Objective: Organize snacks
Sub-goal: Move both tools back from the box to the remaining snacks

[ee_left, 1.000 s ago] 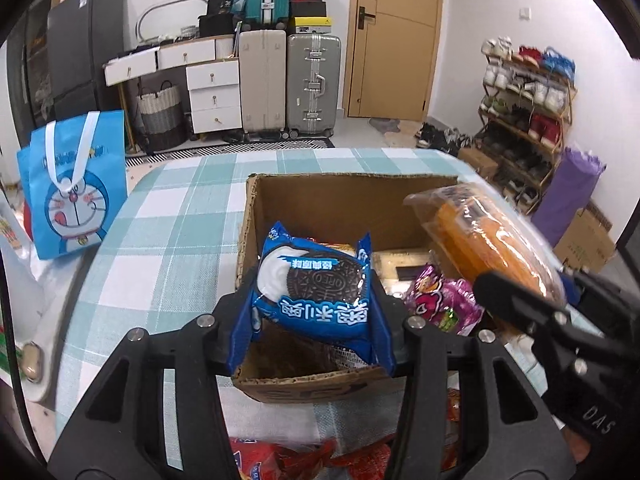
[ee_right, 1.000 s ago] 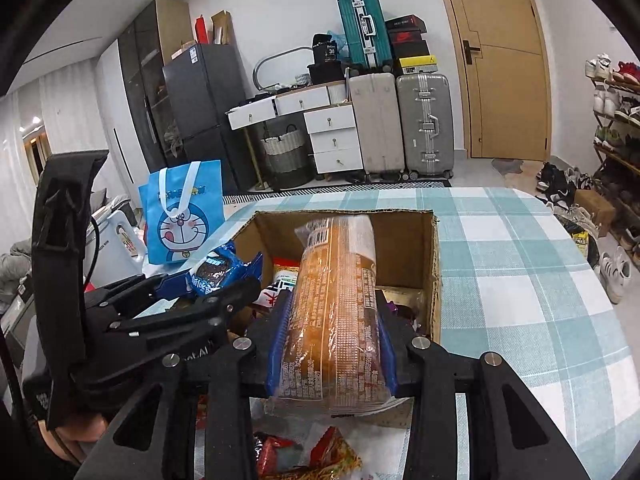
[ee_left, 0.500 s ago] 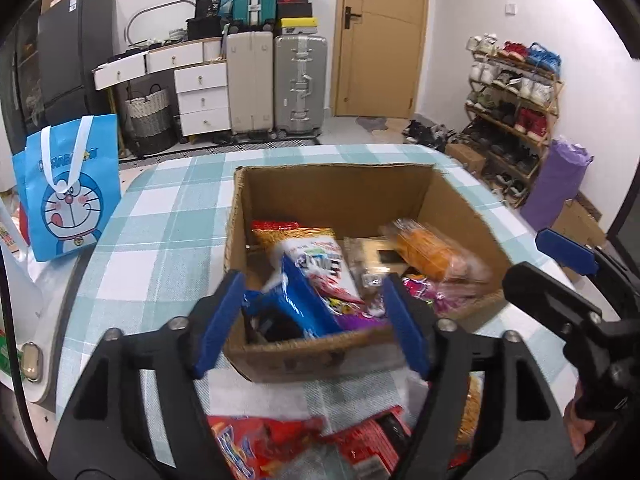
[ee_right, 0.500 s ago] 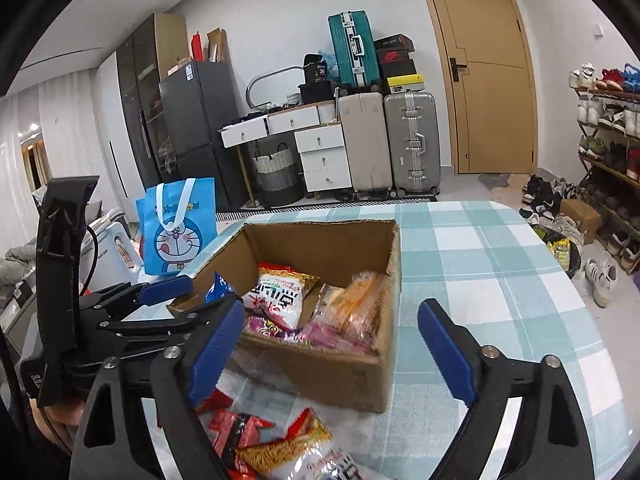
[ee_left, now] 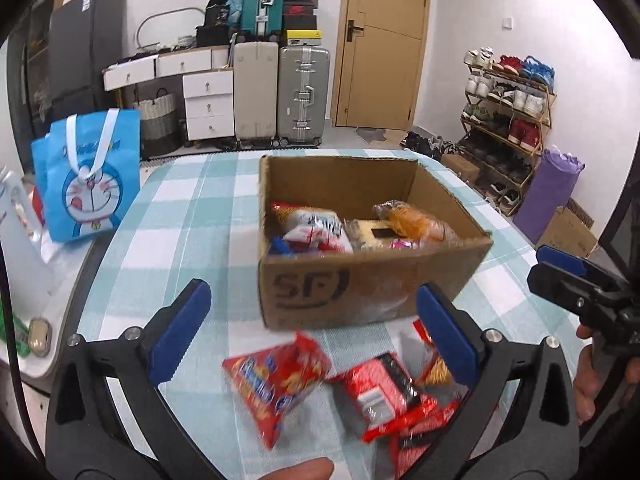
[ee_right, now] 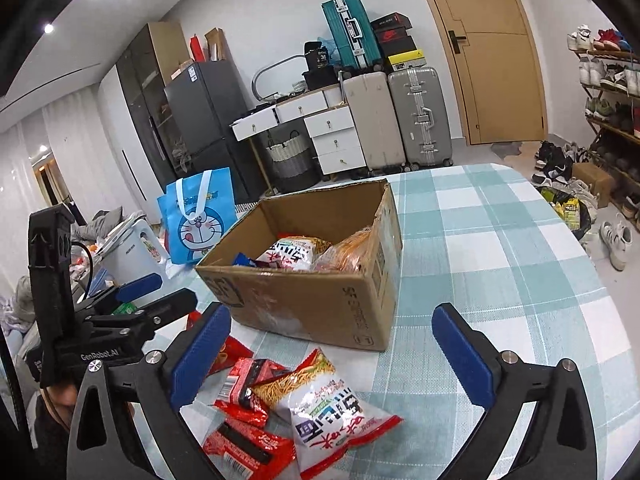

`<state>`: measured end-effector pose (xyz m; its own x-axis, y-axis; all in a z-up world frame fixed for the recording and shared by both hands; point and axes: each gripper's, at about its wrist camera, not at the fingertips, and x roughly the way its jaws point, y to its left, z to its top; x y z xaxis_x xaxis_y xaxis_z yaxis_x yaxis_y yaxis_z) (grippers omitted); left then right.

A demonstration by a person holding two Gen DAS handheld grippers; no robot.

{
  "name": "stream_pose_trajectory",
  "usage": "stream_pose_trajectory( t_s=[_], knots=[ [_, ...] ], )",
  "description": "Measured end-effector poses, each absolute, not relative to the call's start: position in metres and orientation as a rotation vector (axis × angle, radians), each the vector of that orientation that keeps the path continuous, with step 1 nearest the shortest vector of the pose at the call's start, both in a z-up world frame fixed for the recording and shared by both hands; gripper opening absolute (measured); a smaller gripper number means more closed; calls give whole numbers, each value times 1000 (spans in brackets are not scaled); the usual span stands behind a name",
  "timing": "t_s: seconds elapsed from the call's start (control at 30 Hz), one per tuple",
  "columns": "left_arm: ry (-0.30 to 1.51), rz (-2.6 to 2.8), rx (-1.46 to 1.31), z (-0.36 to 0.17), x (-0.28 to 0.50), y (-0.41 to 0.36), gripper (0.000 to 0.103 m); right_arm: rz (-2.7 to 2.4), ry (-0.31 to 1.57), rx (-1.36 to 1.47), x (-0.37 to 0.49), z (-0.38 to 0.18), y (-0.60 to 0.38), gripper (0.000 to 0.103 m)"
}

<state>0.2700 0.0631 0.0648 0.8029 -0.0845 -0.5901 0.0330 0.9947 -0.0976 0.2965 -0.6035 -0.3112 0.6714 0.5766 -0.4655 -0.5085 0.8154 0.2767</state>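
Both packets held a second ago now lie in the cardboard box; jaws have just been opening.

Left wrist: left gripper spread wide, empty, red packet below.

Right wrist: right gripper wide, empty; noodle bag loose, to be picked next.

Right gripper jaws wide, just been opening, nothing between them. Cardboard box sits beyond with snacks inside; noodle snack bag and red packets lie near, left gripper at left.
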Motion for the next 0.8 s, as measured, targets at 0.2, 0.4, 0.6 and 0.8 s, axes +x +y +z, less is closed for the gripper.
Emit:
stream_pose_trajectory(
  t_s=[0.2, 0.4, 0.6, 0.8],
  knots=[
    [637, -65, -129, 60, 241, 88, 102, 633, 588, 80, 289, -316, -597, 102],
    [667, -46, -121, 48, 224, 96, 102, 624, 608, 47, 287, -322, -589, 102],
    [689, -29, -107, 39, 219, 93, 102, 625, 650, 40, 285, -334, -588, 102],
    [715, -40, -122, 33, 225, 88, 102, 606, 678, 5, 284, -346, -587, 102]
  ],
)
